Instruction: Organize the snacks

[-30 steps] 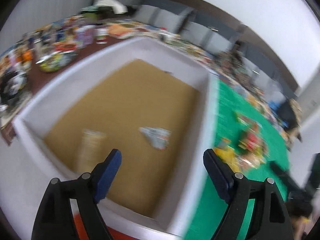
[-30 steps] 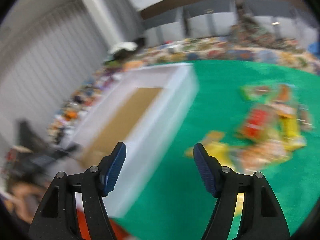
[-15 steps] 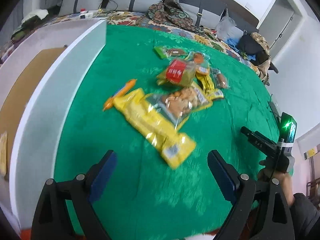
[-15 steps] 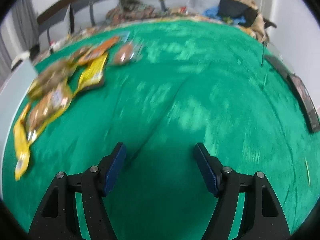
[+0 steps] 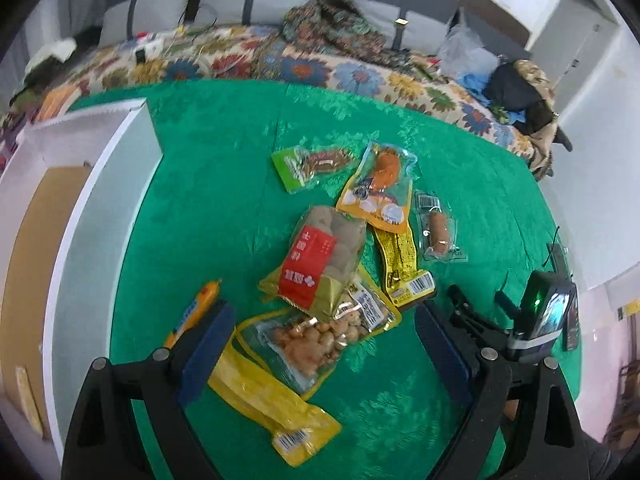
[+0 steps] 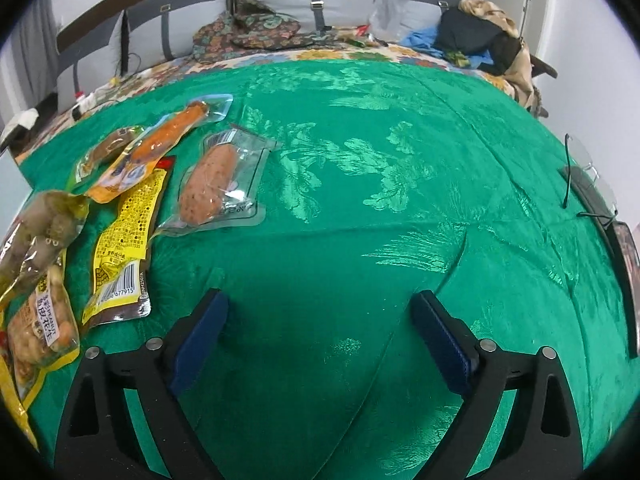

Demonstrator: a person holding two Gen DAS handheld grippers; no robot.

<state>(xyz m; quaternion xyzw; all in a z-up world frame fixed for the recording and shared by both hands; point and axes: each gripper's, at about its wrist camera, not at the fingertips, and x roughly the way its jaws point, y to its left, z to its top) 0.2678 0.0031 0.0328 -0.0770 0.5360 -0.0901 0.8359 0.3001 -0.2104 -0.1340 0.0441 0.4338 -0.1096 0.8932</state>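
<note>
Green bedspread [image 5: 208, 200], snack packets overlapping. Both claws, left [image 5: 320, 344] and right [image 6: 320, 332], wide apart, empty. Risk: pinching two slippery stacked packets, nut bag [image 5: 304, 340] included, or snagging cloth.

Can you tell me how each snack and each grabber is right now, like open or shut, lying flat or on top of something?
left gripper: open, empty, above the snacks
right gripper: open, empty, over bare cloth
peanut packet: sealed, flat, partly under the red pack
red-label pack: sealed, lying on other packets
clear sausage pack: sealed, flat, alone
white box: open on top
</note>
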